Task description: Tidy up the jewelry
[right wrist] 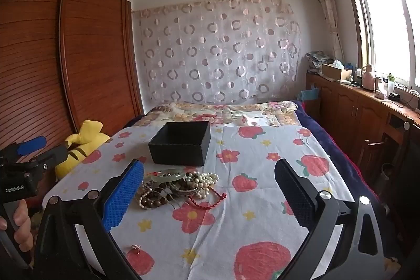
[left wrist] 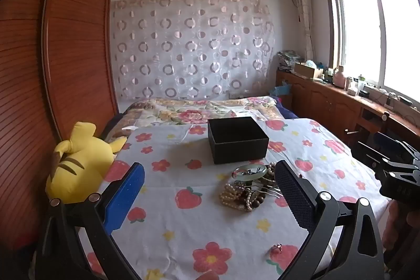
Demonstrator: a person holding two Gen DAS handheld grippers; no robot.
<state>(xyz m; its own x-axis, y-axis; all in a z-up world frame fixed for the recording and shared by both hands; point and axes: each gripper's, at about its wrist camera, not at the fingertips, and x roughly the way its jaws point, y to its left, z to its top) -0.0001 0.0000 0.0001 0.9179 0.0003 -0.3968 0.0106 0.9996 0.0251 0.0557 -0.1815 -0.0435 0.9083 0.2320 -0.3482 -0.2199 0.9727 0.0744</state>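
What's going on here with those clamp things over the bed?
A person holds a hand-held gripper in each hand over a flowered bedspread. Both the left hand-held gripper and the right hand-held gripper are open and empty. A tangled pile of jewelry, with pearl strands, dark beads and a pale green bangle, lies just in front of an open black box. A small ring lies apart, nearer the person. No jewelry shows in the box.

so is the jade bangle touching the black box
Apart. The right wrist view shows a strip of bedsheet between the jade bangle and the black box.
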